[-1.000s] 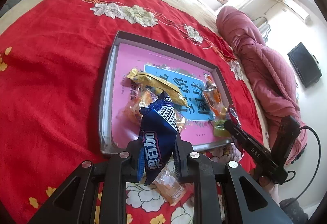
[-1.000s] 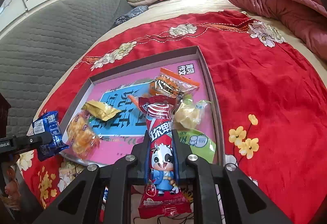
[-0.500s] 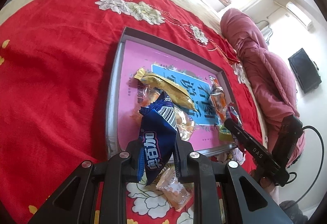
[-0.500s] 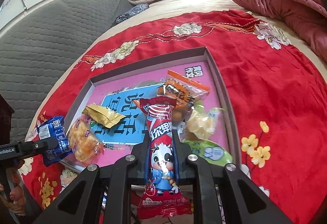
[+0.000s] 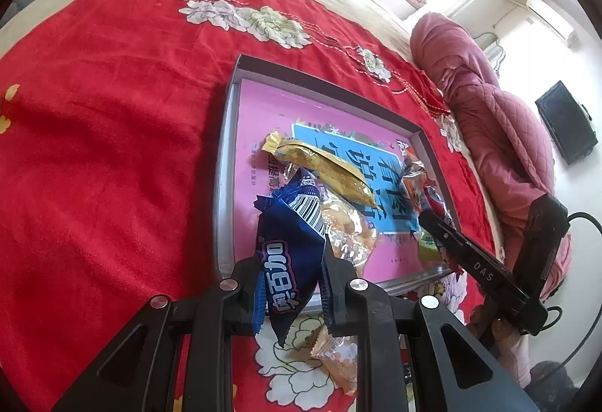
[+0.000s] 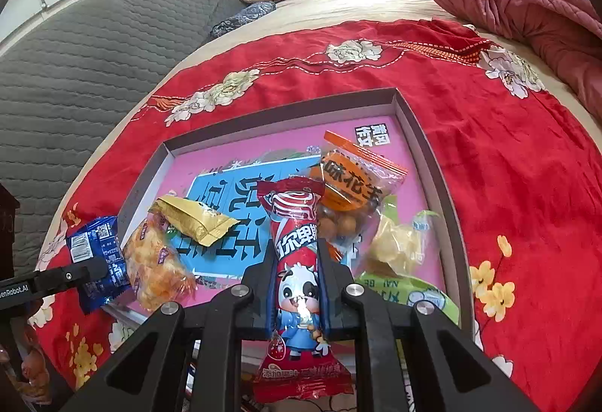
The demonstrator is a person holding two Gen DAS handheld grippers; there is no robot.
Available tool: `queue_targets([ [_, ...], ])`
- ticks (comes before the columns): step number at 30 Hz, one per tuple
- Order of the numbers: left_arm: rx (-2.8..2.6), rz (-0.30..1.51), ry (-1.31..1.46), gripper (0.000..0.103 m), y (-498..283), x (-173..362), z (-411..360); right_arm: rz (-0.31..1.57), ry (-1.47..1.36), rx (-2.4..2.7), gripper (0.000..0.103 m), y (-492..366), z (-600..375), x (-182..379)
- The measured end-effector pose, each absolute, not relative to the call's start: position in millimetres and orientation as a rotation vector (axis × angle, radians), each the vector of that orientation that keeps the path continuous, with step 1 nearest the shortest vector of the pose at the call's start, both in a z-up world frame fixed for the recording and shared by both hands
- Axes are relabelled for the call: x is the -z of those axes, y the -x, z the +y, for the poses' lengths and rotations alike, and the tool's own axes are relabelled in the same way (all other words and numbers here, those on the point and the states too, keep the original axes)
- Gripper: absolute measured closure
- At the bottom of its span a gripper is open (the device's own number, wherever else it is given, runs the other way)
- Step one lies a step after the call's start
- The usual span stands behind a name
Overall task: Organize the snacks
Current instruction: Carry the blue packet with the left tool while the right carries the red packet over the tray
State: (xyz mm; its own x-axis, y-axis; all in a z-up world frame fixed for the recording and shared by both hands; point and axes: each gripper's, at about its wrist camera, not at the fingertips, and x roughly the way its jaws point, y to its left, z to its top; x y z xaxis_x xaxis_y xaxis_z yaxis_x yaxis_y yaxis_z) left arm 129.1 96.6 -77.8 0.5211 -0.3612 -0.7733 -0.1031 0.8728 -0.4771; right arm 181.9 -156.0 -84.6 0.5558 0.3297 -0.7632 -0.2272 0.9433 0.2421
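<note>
The left gripper is clamped narrow on a blue packet, held over the near edge of the tray. The right gripper pinches a red stick packet above the tray's near side. Several snacks already lie inside: a gold packet, an orange bag and others. One small biscuit packet waits on the red blanket, so the sorting looks mostly done.

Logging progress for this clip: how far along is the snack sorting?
Done: several packets already lie in the tray, among them a gold packet and an orange bag. In hand: left gripper holds a blue packet; right gripper holds a red cow-print packet. Left: a clear-wrapped snack on the blanket.
</note>
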Motion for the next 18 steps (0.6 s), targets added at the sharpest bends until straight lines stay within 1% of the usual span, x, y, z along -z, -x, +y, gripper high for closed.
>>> queue_targets([
  [18, 0.177, 1.021, 0.523, 0.078, -130.7, 85.2, 100.3, 0.943, -0.047, -0.299, 0.085, -190.6, -140.4, 90.0],
])
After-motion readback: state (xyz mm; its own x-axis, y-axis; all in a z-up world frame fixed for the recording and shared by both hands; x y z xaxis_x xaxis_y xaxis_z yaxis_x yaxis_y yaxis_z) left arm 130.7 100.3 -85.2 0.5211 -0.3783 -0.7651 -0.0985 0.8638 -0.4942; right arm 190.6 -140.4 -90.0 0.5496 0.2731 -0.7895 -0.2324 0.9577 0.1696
